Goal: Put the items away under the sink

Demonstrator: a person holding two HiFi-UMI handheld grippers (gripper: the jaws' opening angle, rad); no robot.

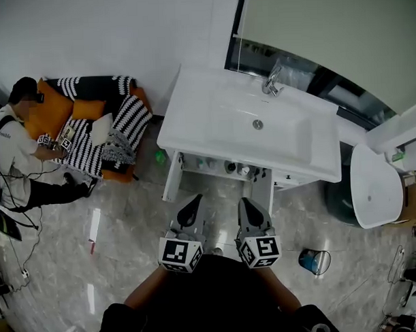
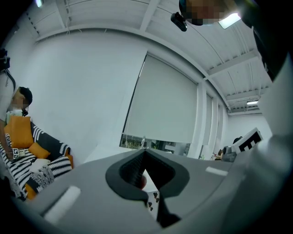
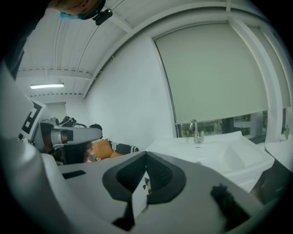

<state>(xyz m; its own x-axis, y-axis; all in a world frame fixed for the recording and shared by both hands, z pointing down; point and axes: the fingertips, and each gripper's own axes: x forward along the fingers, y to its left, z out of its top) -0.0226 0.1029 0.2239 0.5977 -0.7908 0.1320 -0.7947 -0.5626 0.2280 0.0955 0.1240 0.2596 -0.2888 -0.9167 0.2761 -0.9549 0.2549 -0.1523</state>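
Note:
The white sink (image 1: pixel 193 132) with its chrome tap (image 1: pixel 272 81) stands ahead of me. On the open shelf under it sit several small items (image 1: pixel 239 169). My left gripper (image 1: pixel 194 198) and right gripper (image 1: pixel 245 201) are side by side in front of my body, over the floor short of the sink, pointing at it. Both look shut with nothing between the jaws. In the left gripper view the left gripper's (image 2: pixel 144 151) jaws meet at the tip. The right gripper view shows the right gripper (image 3: pixel 146 154) closed too, with the sink (image 3: pixel 215 151) and tap (image 3: pixel 196 131) beyond it.
A person (image 1: pixel 16 148) sits by a striped sofa with orange cushions (image 1: pixel 118 124) at the left. A white toilet (image 1: pixel 375 187) stands right of the sink. A blue bin (image 1: pixel 313 260) is on the marble floor at the right, and a white strip (image 1: pixel 94 227) lies at the left.

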